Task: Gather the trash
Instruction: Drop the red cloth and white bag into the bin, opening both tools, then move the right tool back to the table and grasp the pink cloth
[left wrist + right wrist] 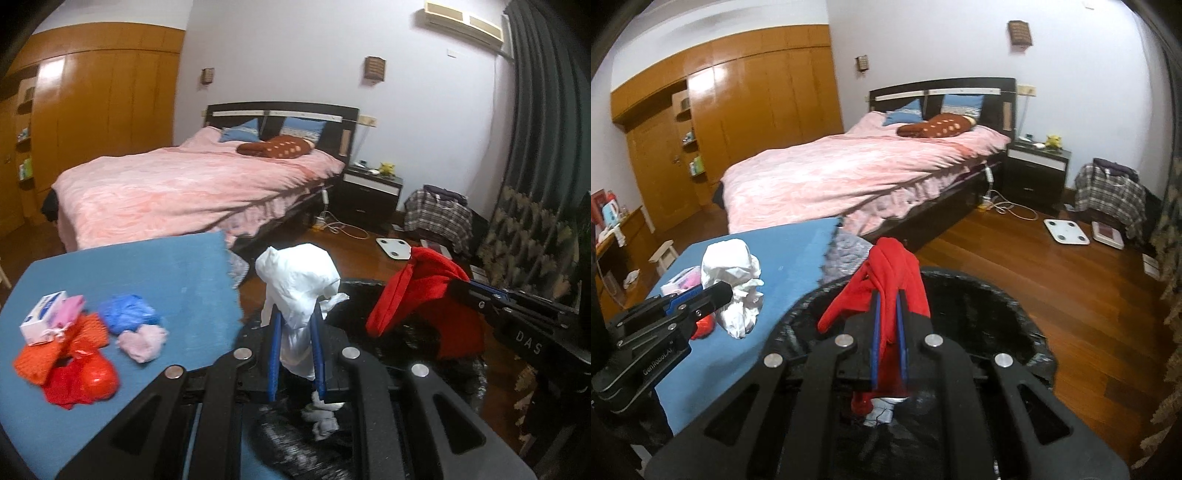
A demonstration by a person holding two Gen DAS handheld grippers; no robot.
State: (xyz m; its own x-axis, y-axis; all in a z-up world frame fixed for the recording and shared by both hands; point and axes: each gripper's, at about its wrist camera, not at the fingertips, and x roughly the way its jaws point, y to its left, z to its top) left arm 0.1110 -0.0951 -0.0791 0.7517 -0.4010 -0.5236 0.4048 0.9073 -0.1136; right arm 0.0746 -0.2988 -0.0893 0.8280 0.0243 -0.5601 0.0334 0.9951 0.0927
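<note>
Left hand-held gripper (297,328) clamped on white crumpled paper (299,284) past tabletop (166,266) right edge; right hand-held gripper (888,314) clamped on red cloth (886,273) over black bin bag (979,314).

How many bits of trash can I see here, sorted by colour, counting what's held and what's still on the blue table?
White: 1, tissue wad, held
Red: 2, rag held, bag
Orange: 1, net
Blue: 1, bag
Pink: 2, wad, packet
White-blue: 1, box
Total: 8
</note>
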